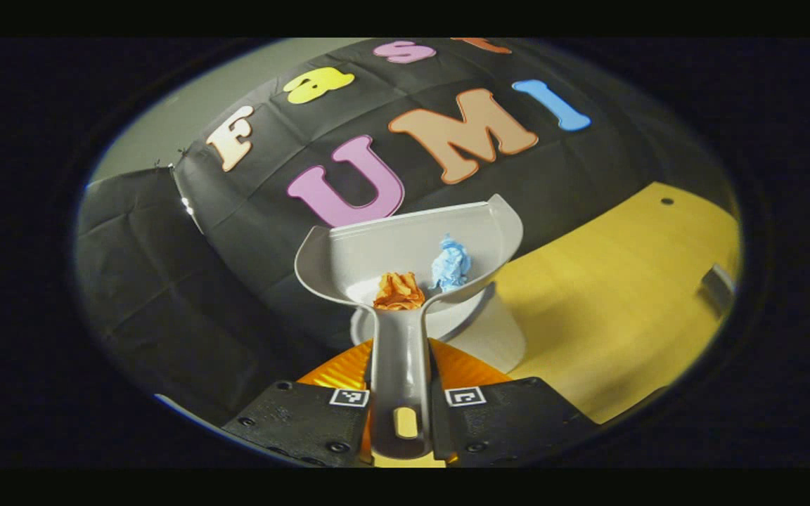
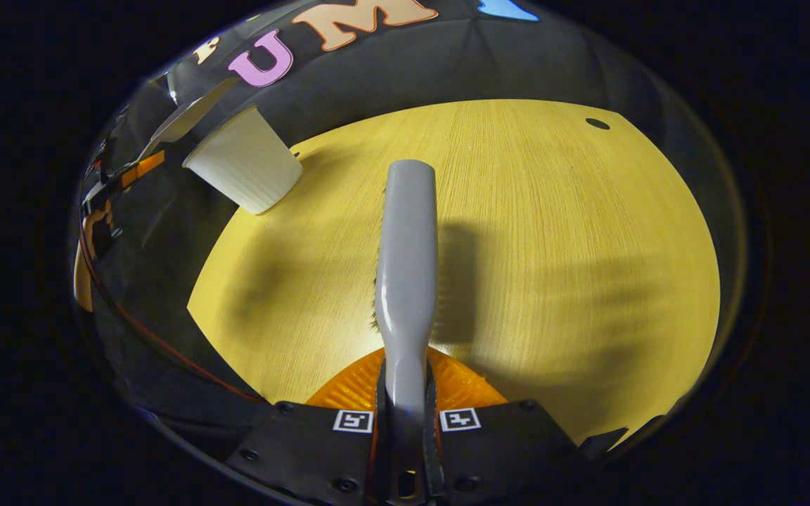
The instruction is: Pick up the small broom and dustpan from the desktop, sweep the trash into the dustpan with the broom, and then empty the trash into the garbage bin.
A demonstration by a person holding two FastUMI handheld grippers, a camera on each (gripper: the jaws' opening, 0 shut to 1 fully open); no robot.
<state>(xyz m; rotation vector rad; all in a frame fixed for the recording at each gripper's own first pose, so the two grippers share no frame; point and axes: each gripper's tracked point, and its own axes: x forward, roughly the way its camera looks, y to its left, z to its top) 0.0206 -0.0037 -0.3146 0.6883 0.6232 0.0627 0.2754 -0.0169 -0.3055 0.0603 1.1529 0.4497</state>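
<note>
Holding: left gripper (image 1: 405, 414) clamps dustpan (image 1: 405, 246) handle, pan level so orange wad (image 1: 399, 292) and blue wad (image 1: 451, 265) stay in.
Bin: bin (image 1: 479, 330) sits just under the pan.
Broom: right gripper (image 2: 405, 436) clamps broom (image 2: 406, 260), over table (image 2: 553, 246); bin at 10 o'clock.

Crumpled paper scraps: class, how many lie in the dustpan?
2: an orange scrap near the dustpan's handle end, a blue scrap beside it, further in. Smaller bits might be hidden.
</note>
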